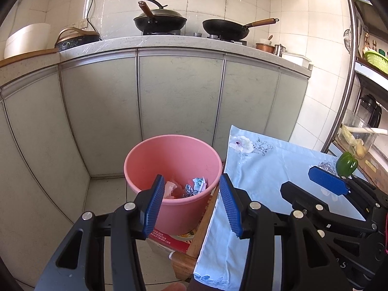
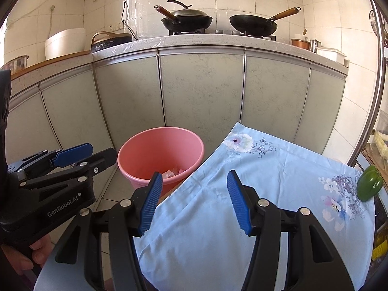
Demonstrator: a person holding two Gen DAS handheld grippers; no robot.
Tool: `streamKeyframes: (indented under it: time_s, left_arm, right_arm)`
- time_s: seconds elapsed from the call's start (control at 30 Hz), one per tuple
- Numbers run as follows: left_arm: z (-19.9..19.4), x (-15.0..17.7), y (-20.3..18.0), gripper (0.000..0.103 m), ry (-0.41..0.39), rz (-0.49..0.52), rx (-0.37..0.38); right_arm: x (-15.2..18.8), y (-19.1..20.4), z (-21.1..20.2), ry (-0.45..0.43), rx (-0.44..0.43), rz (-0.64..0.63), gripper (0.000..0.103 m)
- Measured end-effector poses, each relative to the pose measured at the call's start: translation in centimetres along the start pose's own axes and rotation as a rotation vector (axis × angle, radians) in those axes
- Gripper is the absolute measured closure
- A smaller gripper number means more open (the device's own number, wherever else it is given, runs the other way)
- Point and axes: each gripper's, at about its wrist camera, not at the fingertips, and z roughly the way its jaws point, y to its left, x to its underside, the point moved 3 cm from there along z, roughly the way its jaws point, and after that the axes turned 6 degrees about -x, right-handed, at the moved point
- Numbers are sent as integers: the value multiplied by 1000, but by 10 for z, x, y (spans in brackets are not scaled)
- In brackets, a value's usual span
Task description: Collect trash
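Left tongs (image 1: 191, 206) agape, empty, over pink bucket (image 1: 145, 155) holding trash (image 1: 197, 184); right tongs (image 2: 194, 202) agape, empty.

Both views taken from low, faced toward cabinet front; left one placed nearer pink bucket (image 1: 169, 160), right one above blue cloth (image 2: 254, 194). Bucket, cloth, stove shared.

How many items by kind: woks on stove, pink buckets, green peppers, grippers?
Woks: 2, lidded and open
Pink bucket: 1
Green pepper: 1
Grippers: 2, left gripper and right gripper
Total: 6
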Motion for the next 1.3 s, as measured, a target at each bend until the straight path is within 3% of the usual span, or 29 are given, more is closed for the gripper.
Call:
streamKeyframes:
  time_s: [1.3]
  left_arm:
    - [8, 6, -4, 58, 17, 25, -9]
  right_arm:
    - [6, 0, 9, 20, -3, 2, 47]
